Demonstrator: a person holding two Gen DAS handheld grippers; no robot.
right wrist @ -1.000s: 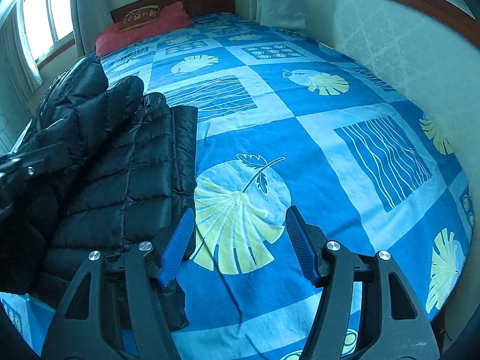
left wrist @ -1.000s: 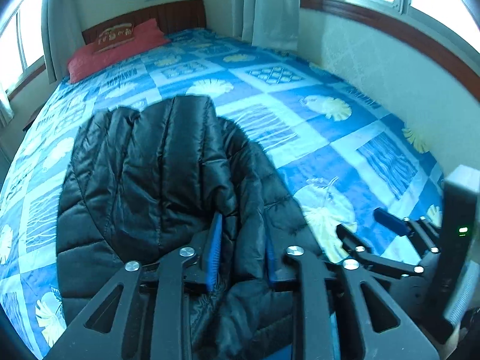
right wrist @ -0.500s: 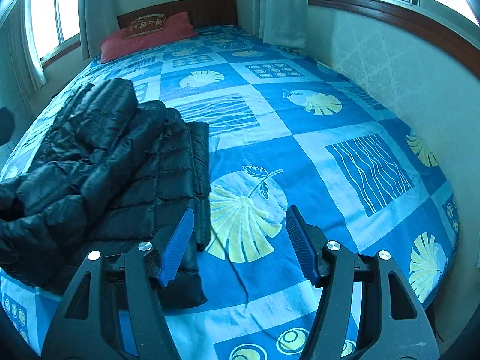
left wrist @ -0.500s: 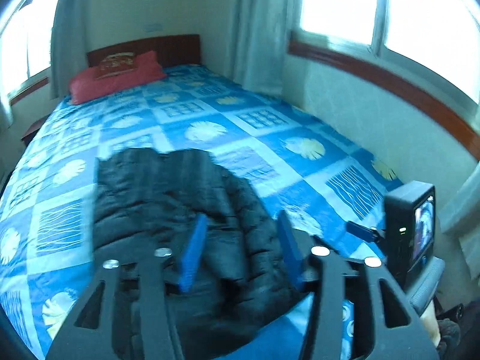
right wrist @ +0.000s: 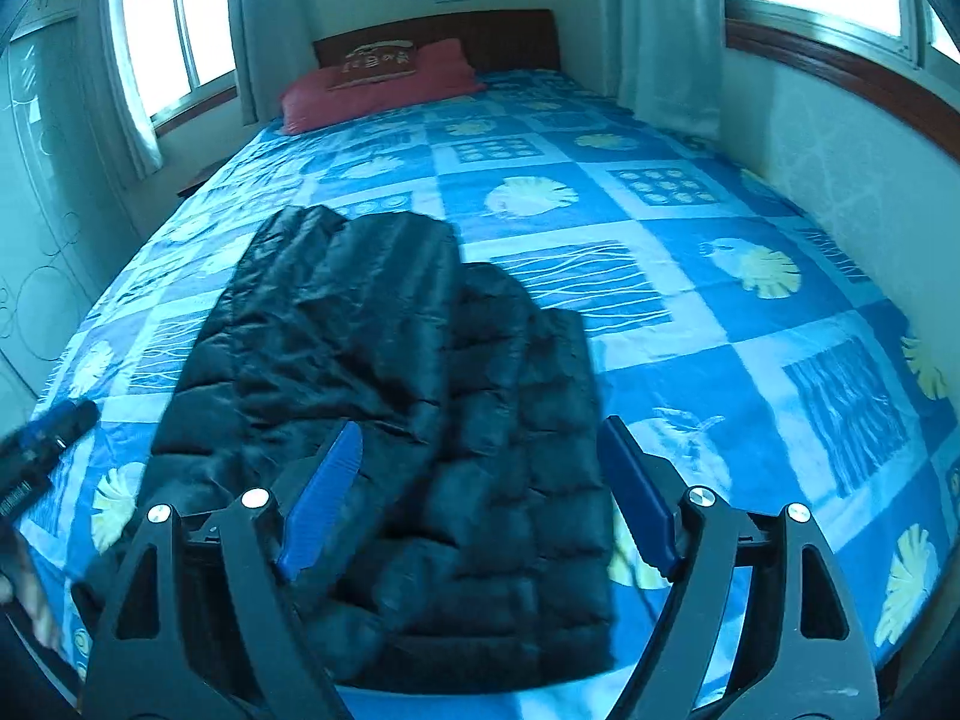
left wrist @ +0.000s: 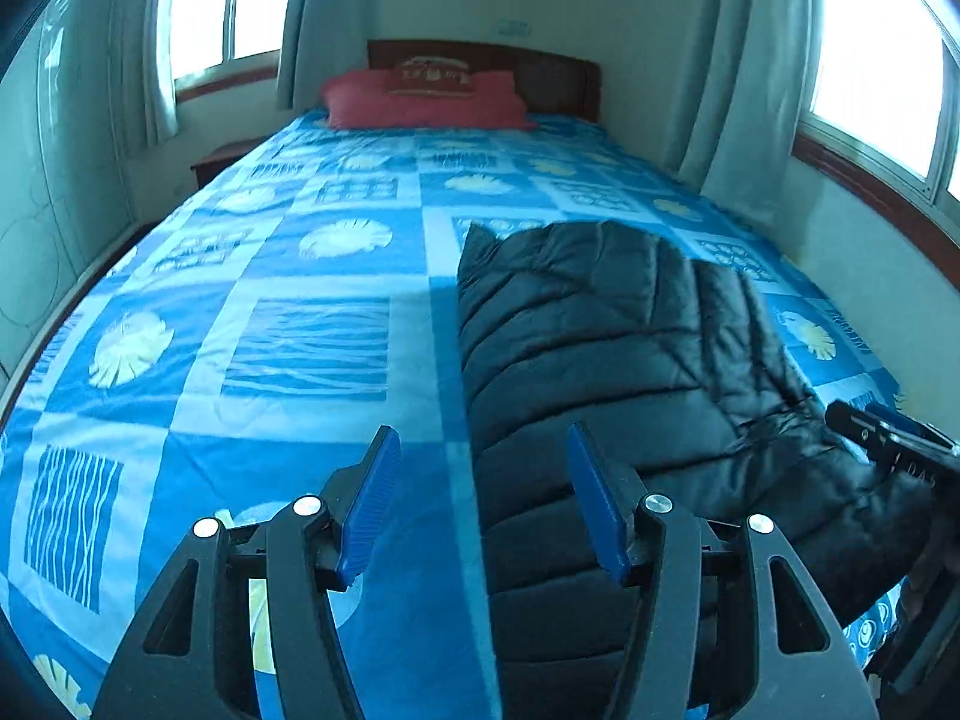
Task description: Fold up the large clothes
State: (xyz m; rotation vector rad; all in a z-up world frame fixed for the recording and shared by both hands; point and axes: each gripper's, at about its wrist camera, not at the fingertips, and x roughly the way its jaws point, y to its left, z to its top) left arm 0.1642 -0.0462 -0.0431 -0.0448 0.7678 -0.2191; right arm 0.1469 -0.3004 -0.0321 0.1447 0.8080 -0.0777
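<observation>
1. Left gripper (left wrist: 480,504): jaws apart and opening, nothing pinched between the blue pads (left wrist: 369,504). It points down at a slant over the near end of the bed (left wrist: 240,312), its right finger over the jacket's left edge.
2. Right gripper (right wrist: 480,492): jaws wide and opening. The jacket lies below the gap, but the pads (right wrist: 636,498) do not press on it. It also tilts down toward the bed.
3. Each gripper shows at the edge of the other's view, on opposite sides of the jacket.
4. Jacket (right wrist: 420,420): black, quilted, puffy, lying on the near half of the bed. One part is folded over the rest, so it forms a long, rumpled bundle running toward the headboard (right wrist: 498,39).
5. Bedspread (right wrist: 720,312): blue with leaf and wave squares; a red pillow (right wrist: 378,90) lies at the far end.
</observation>
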